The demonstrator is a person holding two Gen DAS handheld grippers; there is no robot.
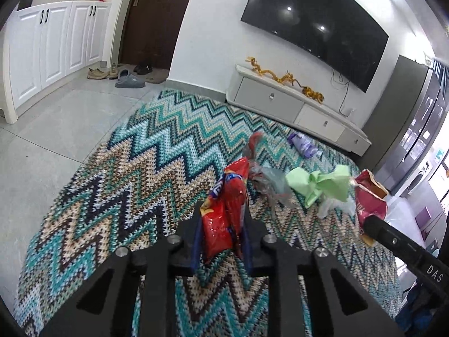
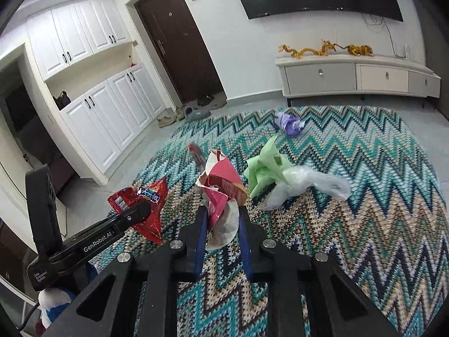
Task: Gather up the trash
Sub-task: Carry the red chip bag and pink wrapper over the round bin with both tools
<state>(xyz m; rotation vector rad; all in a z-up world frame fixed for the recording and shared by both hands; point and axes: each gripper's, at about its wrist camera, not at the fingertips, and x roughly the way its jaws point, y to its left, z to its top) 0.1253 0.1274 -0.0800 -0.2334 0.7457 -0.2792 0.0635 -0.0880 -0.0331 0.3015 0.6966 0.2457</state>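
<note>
My left gripper is shut on a shiny red snack bag, held above the zigzag rug. The same red snack bag shows at the left of the right wrist view, behind the left gripper's body. My right gripper is shut on a crumpled pink-and-maroon wrapper, also seen as the pink-and-maroon wrapper at the right of the left wrist view. On the rug lie crumpled green paper, a clear plastic bag, a purple wrapper and a red-and-clear wrapper.
A low white TV cabinet with gold dragon figures stands against the far wall under a black screen. White cupboards line the left side. Shoes and slippers lie by the dark door. Pale floor tiles surround the rug.
</note>
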